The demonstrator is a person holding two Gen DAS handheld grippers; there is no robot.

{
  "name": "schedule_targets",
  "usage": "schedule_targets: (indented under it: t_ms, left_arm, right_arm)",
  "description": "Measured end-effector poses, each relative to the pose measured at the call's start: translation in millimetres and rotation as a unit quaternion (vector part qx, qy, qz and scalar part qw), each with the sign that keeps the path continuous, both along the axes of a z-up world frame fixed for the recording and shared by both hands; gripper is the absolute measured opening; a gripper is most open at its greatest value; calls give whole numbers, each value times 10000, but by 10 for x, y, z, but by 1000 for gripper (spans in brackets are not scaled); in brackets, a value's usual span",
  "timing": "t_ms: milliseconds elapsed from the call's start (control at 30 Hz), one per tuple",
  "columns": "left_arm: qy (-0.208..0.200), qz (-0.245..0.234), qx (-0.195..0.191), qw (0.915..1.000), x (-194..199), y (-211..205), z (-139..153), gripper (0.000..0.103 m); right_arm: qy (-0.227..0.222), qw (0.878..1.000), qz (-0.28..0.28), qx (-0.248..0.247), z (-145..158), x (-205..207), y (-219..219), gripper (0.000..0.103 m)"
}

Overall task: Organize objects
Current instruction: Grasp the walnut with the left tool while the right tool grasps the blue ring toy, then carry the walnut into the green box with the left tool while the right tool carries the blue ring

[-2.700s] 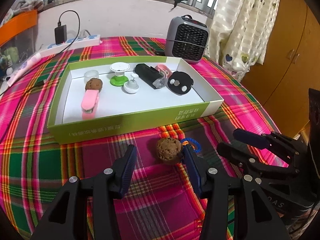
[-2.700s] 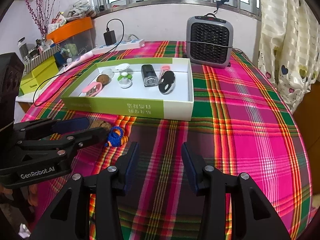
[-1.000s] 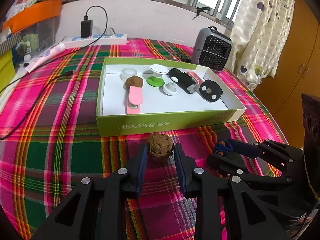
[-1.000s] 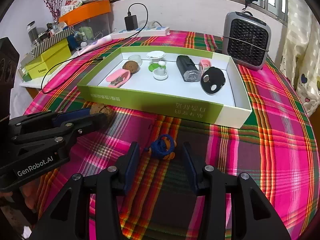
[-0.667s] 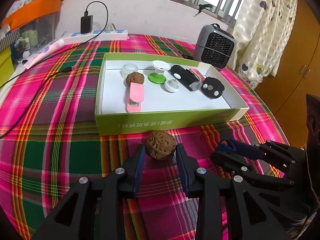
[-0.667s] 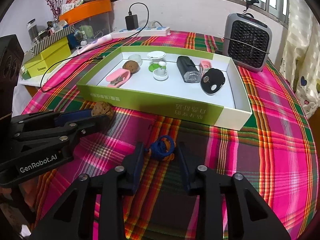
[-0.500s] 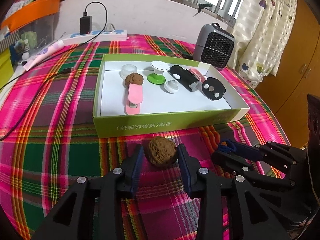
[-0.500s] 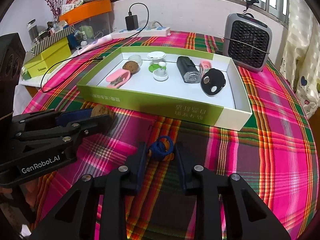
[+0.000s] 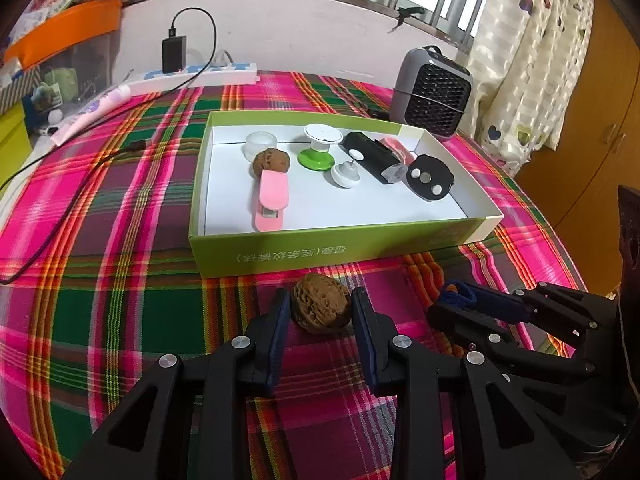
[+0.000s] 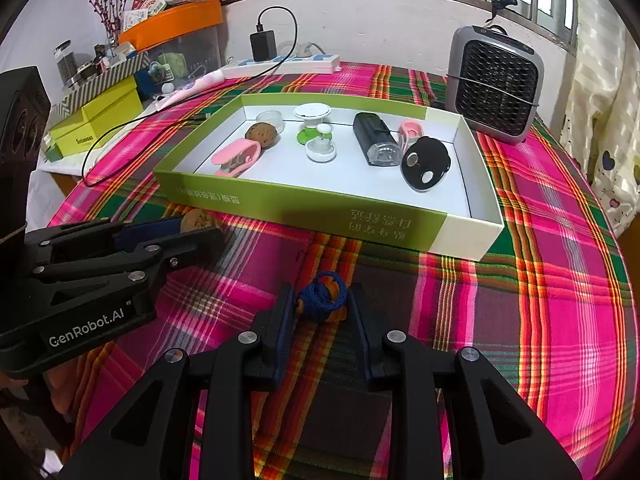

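The desk [image 9: 100, 260], under a pink and green checked cloth, is cut off at its near side by my two tools, so I cannot see its edge there. The green box [image 9: 340, 248] stands on it past the tools, and its near wall hides a strip of the white floor inside. In the box, a pink item [image 9: 394, 146] lies behind the black device [image 9: 370, 156] and is mostly covered, so I cannot tell what it is. The left gripper [image 9: 318, 308] points down at the desk just in front of the box. Its fingers [image 9: 276, 328] are closing with the walnut [image 9: 322, 308] between them. The right one touches the shell, and at the left one I seem to see a thin gap. From the right camera this walnut is almost hidden behind those fingers. The right gripper [image 10: 320, 304] is beside it, further from the box, and its narrow fingers press from both sides on the blue cord bundle [image 10: 322, 296], which rests on the cloth. Something orange sits under the cord, but it is too covered for me to make out.
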State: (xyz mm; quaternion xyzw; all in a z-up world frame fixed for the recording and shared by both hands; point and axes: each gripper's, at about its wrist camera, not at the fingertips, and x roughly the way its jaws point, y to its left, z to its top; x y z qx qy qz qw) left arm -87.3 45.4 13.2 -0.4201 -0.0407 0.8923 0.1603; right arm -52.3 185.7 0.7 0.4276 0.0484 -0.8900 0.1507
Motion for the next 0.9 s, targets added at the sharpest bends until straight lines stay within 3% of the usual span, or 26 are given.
schedule_targets:
  t_ms: [533, 900]
  left_arm:
    - [217, 53, -280, 9994, 51, 37, 49, 29]
    - [320, 28, -275, 9991, 82, 46, 139, 29]
  right_arm:
    - [70, 10000, 13, -16, 23, 7, -10, 28]
    - [195, 9998, 60, -83, 116, -2, -9, 28]
